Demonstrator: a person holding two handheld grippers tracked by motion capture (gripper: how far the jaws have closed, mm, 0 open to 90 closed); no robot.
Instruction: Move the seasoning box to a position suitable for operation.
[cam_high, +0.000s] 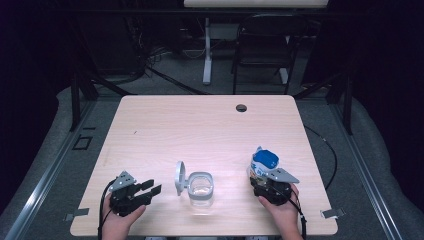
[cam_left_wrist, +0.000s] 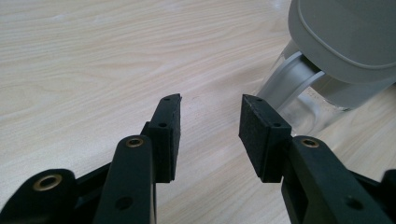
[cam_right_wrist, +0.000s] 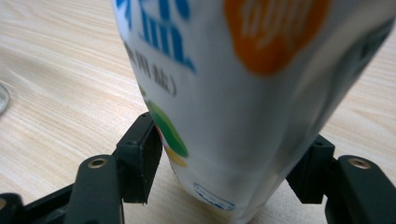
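Note:
A clear container (cam_high: 201, 189) with a grey rim stands near the table's front edge, its grey flip lid (cam_high: 180, 177) standing open on its left. My left gripper (cam_high: 152, 188) rests left of it, open and empty. In the left gripper view the lid (cam_left_wrist: 345, 37) and clear wall (cam_left_wrist: 303, 107) sit just ahead to the right of the left gripper (cam_left_wrist: 210, 116). A white pouch (cam_high: 264, 162) with a blue top stands upright at the front right. My right gripper (cam_high: 272, 185) is shut on its lower part; the pouch (cam_right_wrist: 243, 84) sits between the jaws of the right gripper (cam_right_wrist: 233, 154).
The light wooden table (cam_high: 200, 130) has a round cable hole (cam_high: 241, 107) near its far edge. A black chair (cam_high: 265, 45) and a white desk leg (cam_high: 207, 50) stand beyond the table. A black cable (cam_high: 331, 150) hangs off the right side.

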